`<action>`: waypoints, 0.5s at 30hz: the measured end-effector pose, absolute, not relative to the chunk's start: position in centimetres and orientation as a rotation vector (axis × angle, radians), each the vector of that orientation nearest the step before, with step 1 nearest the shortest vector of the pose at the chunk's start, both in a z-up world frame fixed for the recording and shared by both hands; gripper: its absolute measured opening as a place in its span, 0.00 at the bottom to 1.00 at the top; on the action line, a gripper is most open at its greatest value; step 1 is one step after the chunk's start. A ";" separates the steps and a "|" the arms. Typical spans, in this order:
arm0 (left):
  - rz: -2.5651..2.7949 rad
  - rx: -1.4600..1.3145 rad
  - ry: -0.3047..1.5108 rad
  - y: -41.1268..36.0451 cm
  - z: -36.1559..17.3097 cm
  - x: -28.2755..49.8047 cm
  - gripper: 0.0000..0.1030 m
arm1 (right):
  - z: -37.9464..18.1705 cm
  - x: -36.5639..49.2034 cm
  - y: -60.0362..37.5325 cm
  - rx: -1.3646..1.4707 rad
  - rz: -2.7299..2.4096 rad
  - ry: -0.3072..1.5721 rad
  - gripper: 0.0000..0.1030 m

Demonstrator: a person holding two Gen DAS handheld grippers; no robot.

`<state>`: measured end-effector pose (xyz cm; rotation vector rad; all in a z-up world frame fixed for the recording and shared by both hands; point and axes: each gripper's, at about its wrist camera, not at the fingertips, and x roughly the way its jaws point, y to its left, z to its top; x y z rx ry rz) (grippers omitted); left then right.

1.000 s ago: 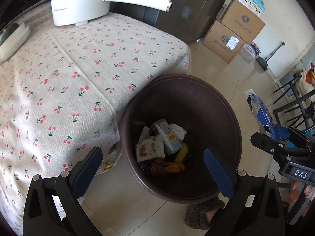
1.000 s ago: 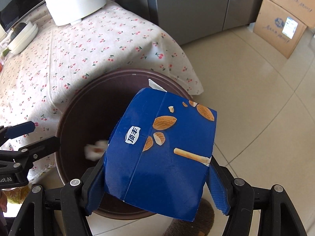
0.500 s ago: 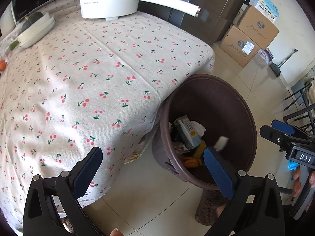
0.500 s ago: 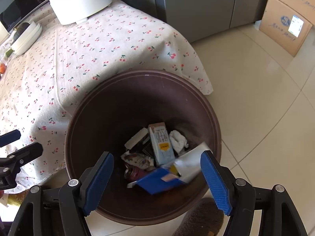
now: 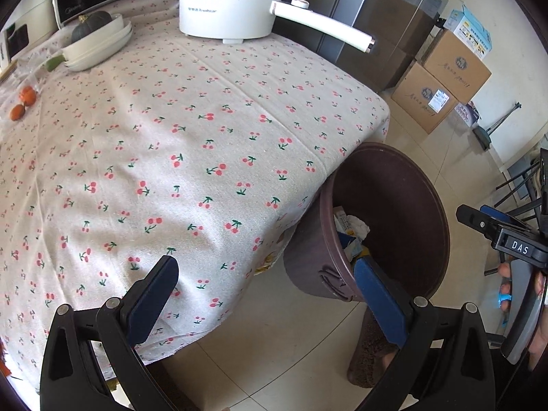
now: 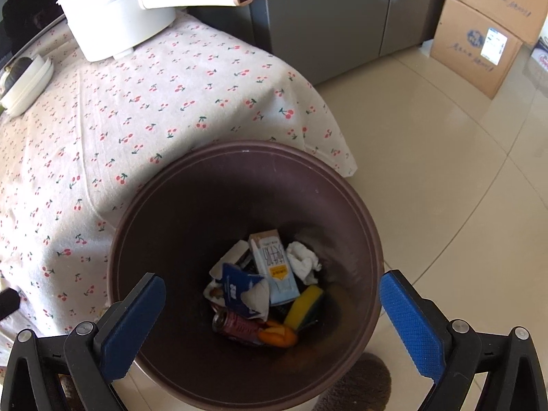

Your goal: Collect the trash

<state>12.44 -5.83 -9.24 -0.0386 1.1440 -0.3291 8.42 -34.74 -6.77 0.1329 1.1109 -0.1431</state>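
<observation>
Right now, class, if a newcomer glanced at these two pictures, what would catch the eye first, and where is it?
First, the dark brown bin on the floor at the table's corner, holding a blue carton, a yellow sponge and a can. Next, the cherry-print tablecloth with a white electric pot at its far edge. The right tongs stand open and empty over the bin.

The other gripper's body (image 5: 520, 248), showing at the right edge of the left wrist view, is carrying white letters reading "DAS". The black appliance (image 5: 73, 10) at the back of the table is bearing a pale brand word that looks like "Midea". The white pot (image 5: 226, 10) is showing a small grey brand line on its side, too fine to read. The cardboard boxes (image 6: 476, 46) are wearing round blue logos, handwritten-style script and a white shipping label, none legible. The carton (image 6: 275, 269) in the bin is showing print too small to read.
</observation>
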 end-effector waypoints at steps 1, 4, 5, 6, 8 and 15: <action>-0.329 -0.048 1.139 -5.5 -9.0 12.3 1.00 | -6.6 8.3 -34.5 0.127 -0.143 1.106 1.00; -0.329 -0.076 1.123 -4.7 -8.1 11.7 1.00 | -5.9 7.8 -33.7 0.108 -0.132 1.085 1.00; -0.333 -0.084 1.116 -4.6 -7.8 11.5 1.00 | -5.5 7.6 -33.4 0.105 -0.127 1.073 1.00; -0.334 -0.093 1.106 -4.4 -7.3 11.1 1.00 | -5.1 7.2 -33.1 0.102 -0.122 1.058 1.00; -0.335 -0.112 1.074 -4.2 -6.3 10.3 1.00 | -4.2 6.6 -32.2 0.091 -0.107 1.028 1.00; -0.304 -0.123 0.963 -2.8 -3.0 6.8 1.00 | -1.3 4.0 -28.0 -0.021 -0.053 0.910 1.00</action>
